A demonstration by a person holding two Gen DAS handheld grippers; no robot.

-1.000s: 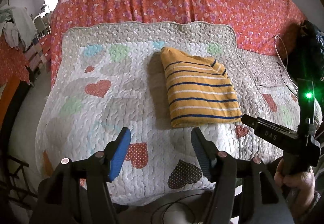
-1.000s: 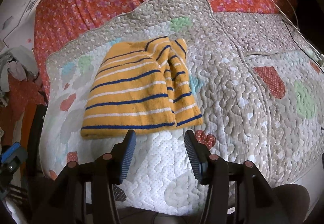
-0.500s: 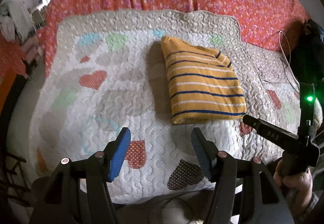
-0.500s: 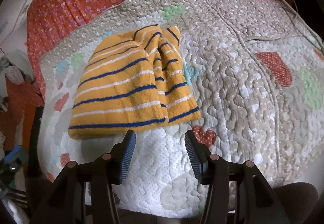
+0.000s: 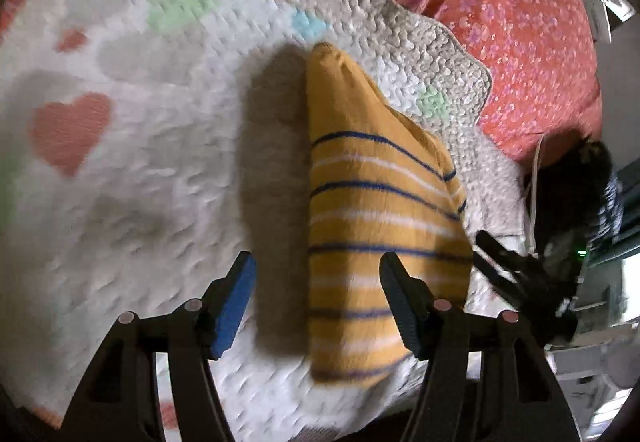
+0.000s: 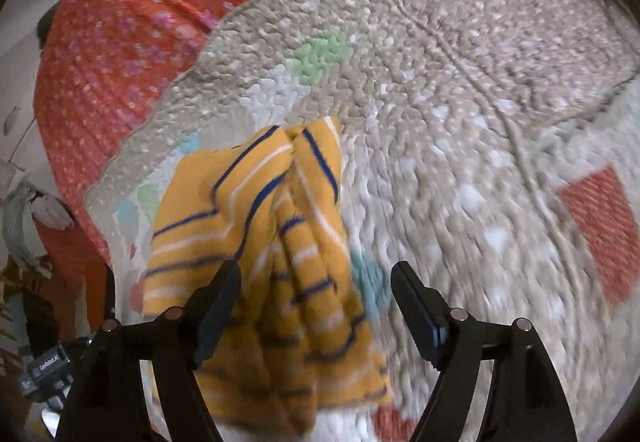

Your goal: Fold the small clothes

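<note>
1. Folded striped garment (image 5: pixel 376 242): a small yellow knit top with navy and white stripes, lying folded on the quilt (image 5: pixel 140 162) near its front edge. In the right wrist view the same garment (image 6: pixel 260 242) shows its layered, bunched folds along the right side.
2. Left hand-held gripper (image 5: pixel 316 298): jaws wide open and gripping nothing, low above the bed. The left edge of the garment lies between its fingers; the blue-padded left finger (image 5: pixel 234 306) is over bare quilt and the garment's shadow, and the right finger (image 5: pixel 400 302) is over the striped fabric. Whether either finger touches the cloth cannot be told through the motion blur.
3. Right hand-held gripper (image 6: pixel 314 306): jaws wide open, nothing held. The garment's bunched right edge lies between its fingers, with the left finger (image 6: pixel 216 310) over the stripes and the right finger (image 6: pixel 416 310) over the quilt. Contact cannot be told.
4. Right hand-held gripper as seen from the left wrist view (image 5: pixel 516 274): a dark body just beside the garment's right edge, with a small green light on it.
5. Quilt: beige and white, quilted, printed with hearts and pastel patches; scalloped far border.
6. Bedspread (image 6: pixel 132 14): red-orange with pink flowers, beneath and beyond the quilt.
7. White cable (image 5: pixel 534 178): on the bed at the right, beside a dark object that is too blurred to name.
</note>
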